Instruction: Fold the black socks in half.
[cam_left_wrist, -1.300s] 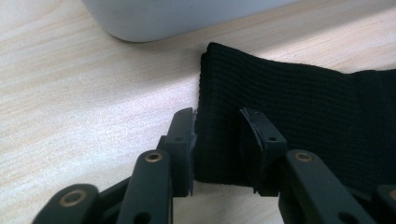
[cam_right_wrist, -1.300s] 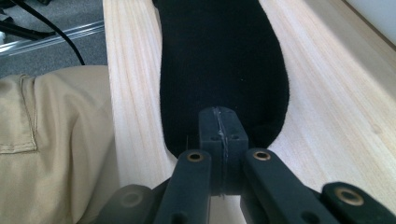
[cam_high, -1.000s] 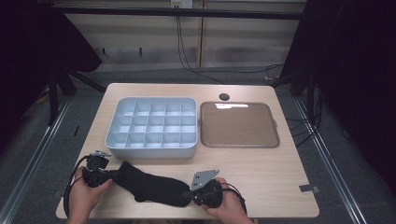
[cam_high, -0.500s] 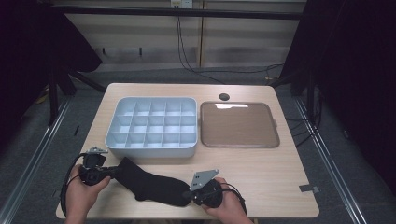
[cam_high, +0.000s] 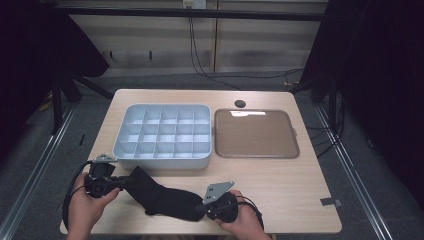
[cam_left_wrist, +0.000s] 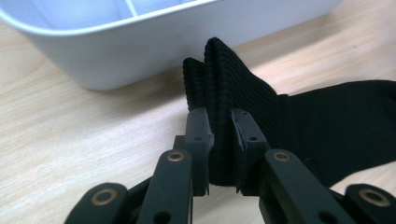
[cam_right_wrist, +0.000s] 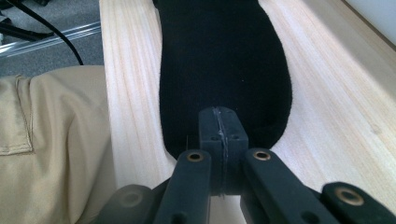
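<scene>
High view: we saw a black sock stretched along the near edge of the counter, just in front of the white divided tray. Left tongs gripped the cuff end, right tongs gripped the toe end. Each set of tongs sat in a hand, the left hand at the near left corner and the right hand near the middle of the front edge. The cuff end looked raised off the counter, the rest sagged down toward the toe. A brown flat tray lay to the right of the white one, touching or nearly so; we could not tell which. A small dark round thing sat behind it.

Left gripper view: we saw the left tongs clamped on the bunched ribbed cuff of the sock, with folded fabric standing up between the pads. The white tray wall sat just behind, and the foot of the sock trailed off to the right over the wood.

Right gripper view: we saw the right tongs fully together, pinching the thin toe edge of the sock. The sock lay flat on the counter running away from the tongs. A tan trouser leg showed at the left, beyond the counter edge.
</scene>
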